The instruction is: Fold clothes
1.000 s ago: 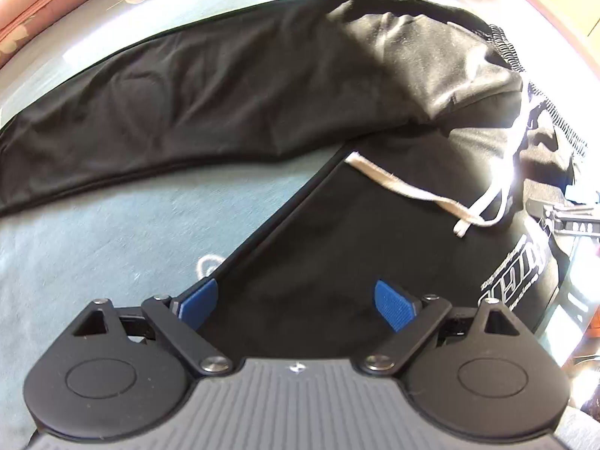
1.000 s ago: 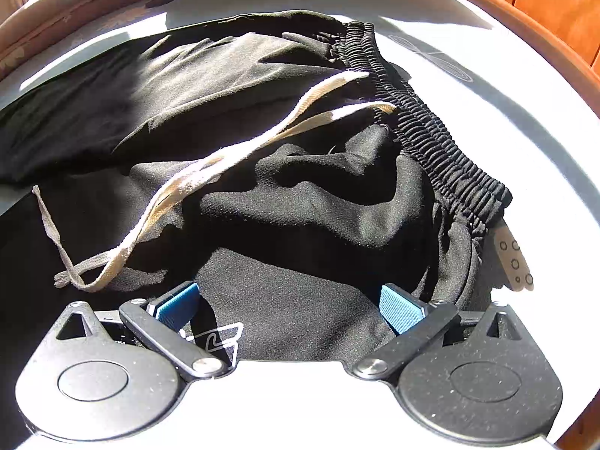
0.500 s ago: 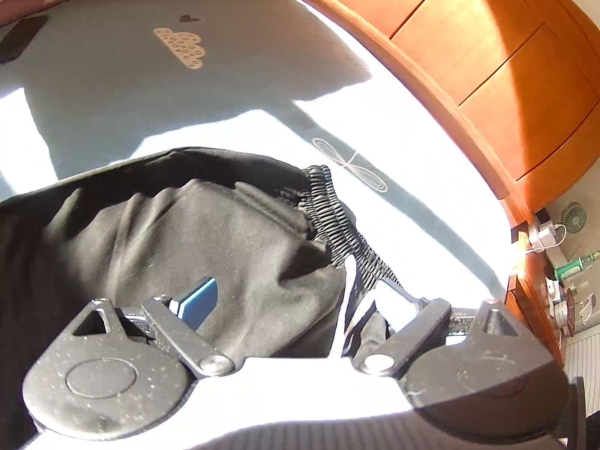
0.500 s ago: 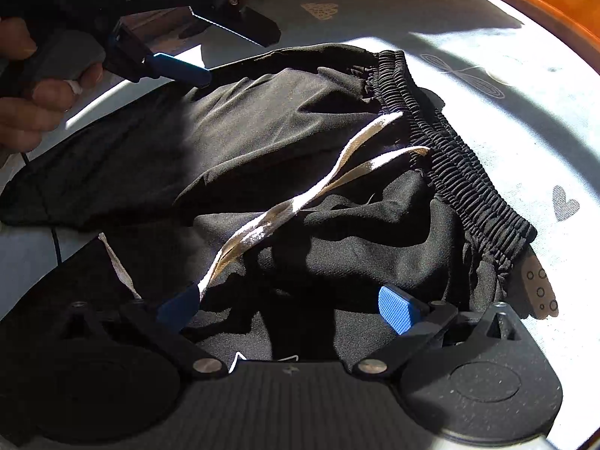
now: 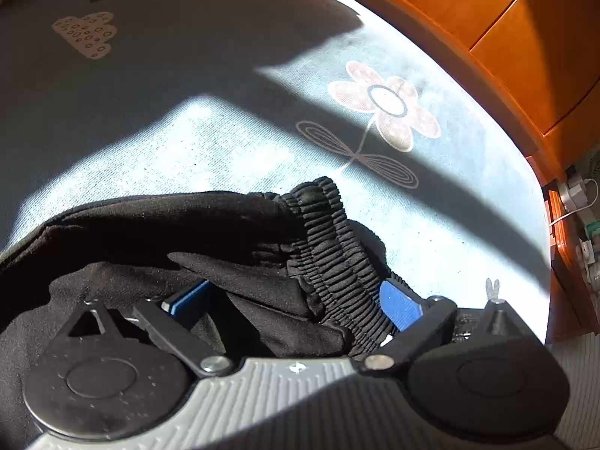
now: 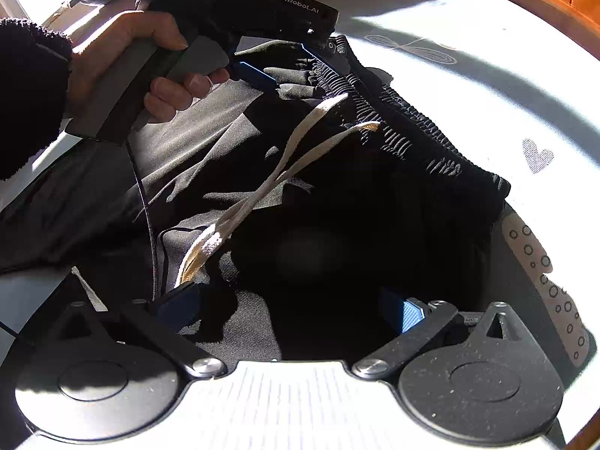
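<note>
Black trousers point(image 5: 150, 225) lie crumpled on the pale blue bed sheet point(image 5: 195, 86). Their ribbed elastic waistband point(image 5: 330, 247) runs between the blue pads of my left gripper point(image 5: 292, 302), which is open around the band's far end. In the right wrist view the same left gripper point(image 6: 288, 62) is held in a hand point(image 6: 123, 48) at the waistband point(image 6: 431, 131). My right gripper point(image 6: 292, 309) is open low over the trousers' near part point(image 6: 210, 142). A cream drawstring point(image 6: 292, 157) runs from the band to its left pad point(image 6: 180, 303).
An orange wooden bed frame point(image 5: 487, 37) curves along the sheet's far and right edge. Small items and a white cable point(image 5: 573, 191) sit beyond the bed's right corner. A dark sleeve point(image 6: 26, 93) fills the upper left of the right wrist view.
My left gripper has swung from the trouser leg over to the waistband's far end and come down around it. The right gripper has come lower and nearer the fabric. Both stayed open.
</note>
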`<state>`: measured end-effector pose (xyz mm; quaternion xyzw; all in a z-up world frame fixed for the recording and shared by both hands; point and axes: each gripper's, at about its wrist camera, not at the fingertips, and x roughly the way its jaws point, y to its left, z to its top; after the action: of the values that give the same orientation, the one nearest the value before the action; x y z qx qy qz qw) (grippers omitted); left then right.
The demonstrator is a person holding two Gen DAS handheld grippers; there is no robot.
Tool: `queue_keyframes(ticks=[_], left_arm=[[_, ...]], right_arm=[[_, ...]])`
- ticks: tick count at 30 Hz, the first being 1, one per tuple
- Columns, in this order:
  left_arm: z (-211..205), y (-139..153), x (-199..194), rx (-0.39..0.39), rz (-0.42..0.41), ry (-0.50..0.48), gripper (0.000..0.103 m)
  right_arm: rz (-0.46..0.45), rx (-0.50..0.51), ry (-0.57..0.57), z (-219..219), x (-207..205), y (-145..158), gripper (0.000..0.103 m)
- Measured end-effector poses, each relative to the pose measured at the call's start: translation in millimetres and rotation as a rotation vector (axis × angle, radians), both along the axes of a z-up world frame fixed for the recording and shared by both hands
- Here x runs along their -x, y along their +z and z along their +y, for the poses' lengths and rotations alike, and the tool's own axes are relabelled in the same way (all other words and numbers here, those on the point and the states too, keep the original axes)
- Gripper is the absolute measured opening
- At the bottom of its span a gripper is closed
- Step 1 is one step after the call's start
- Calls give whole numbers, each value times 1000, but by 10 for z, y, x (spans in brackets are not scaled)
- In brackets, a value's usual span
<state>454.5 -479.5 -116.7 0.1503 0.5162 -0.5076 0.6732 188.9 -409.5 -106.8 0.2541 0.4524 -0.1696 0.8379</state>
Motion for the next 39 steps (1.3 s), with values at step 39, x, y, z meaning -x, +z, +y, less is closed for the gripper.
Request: queue_keyframes(ticks=[39], left_arm=[[1070,61,-562,-60,61,180,96]], right_arm=[[4,73,65,90,-109,82,103]])
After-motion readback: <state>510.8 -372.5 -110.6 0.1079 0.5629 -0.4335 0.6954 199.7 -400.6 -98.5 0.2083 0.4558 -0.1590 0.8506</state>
